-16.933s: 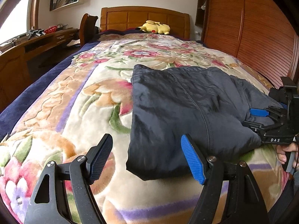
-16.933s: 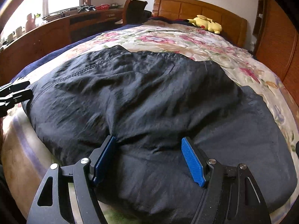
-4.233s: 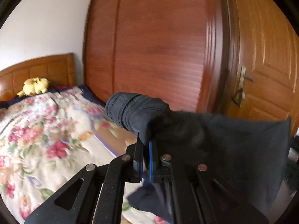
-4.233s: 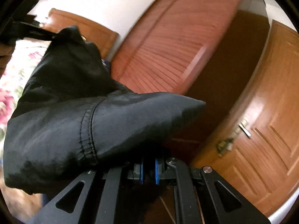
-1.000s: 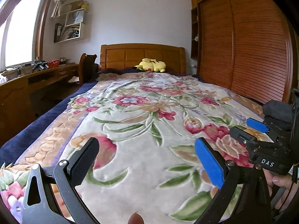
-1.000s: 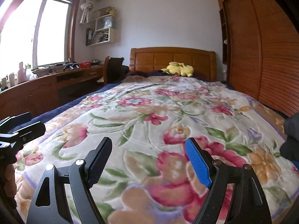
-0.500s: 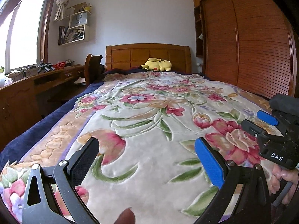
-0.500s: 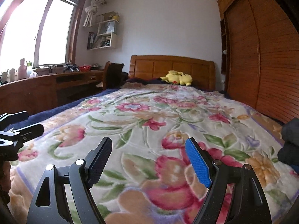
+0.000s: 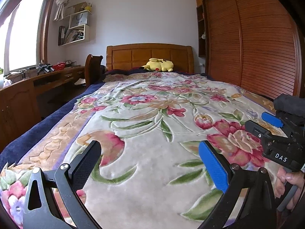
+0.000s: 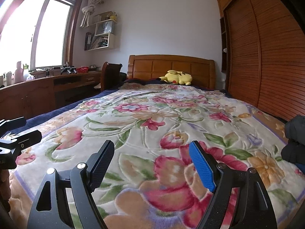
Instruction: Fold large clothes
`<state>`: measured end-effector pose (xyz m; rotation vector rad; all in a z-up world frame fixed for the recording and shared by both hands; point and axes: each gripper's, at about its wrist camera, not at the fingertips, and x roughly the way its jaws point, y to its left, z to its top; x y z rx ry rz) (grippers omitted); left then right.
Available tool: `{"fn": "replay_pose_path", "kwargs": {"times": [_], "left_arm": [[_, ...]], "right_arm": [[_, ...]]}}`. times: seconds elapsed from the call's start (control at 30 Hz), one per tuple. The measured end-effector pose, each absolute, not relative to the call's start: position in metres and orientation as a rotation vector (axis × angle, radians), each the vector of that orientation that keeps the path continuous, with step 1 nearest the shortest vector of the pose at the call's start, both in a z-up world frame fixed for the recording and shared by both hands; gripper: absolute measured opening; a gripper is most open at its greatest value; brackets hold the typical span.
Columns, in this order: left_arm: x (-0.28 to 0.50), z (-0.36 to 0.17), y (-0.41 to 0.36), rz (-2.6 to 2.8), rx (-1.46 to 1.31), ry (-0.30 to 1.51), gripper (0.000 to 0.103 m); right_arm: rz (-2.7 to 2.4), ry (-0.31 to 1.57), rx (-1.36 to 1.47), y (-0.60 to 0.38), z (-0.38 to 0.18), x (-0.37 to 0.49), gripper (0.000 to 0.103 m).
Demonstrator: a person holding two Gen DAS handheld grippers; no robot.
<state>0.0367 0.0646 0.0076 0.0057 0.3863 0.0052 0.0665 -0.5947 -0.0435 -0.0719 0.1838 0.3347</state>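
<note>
Left hand-held gripper [image 9: 148, 164]: jaws spread wide, nothing between the 2 fingers, poised over the floral blanket near the foot of the bed.
Right hand-held gripper [image 10: 152, 164]: jaws spread wide too, empty, likewise poised over the blanket, aimed toward the headboard.
Same right hand-held gripper, left wrist view [image 9: 274, 133]: at the right edge, side-on, blue pad showing, gripped from below by a hand [image 9: 289, 183].
Same left hand-held gripper, right wrist view [image 10: 17, 139]: at the left edge, black fingers only.
Dark garment [image 10: 294, 139]: bundled in a heap at the right edge of the bed, resting on the blanket, apart from both pairs of fingers; in the left wrist view [image 9: 289, 105] partly hidden behind the right hand-held gripper; neatness of the folding impossible to judge.
Floral blanket [image 10: 152, 114]: spread flat across the bed, cream with red and pink flowers, navy border on the left side.
Headboard [image 10: 171, 66]: wooden, panelled, at the far end.
Yellow plush toy [image 10: 177, 77]: lying against the headboard.
Tabletop [image 10: 47, 80]: wooden, along the window on the left, cluttered with small items.
Wardrobe [image 9: 257, 43]: slatted wooden doors along the right wall.
</note>
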Motion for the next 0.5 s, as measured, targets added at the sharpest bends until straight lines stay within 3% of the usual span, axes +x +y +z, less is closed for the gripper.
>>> {"fn": "replay_pose_path", "kwargs": {"times": [0.5], "left_arm": [[0.0364,0.0081,0.0639,0.006,0.006,0.385,0.102]], "right_arm": [[0.336,0.188,-0.067,-0.5982,-0.0452,0.0696,0.082]]}}
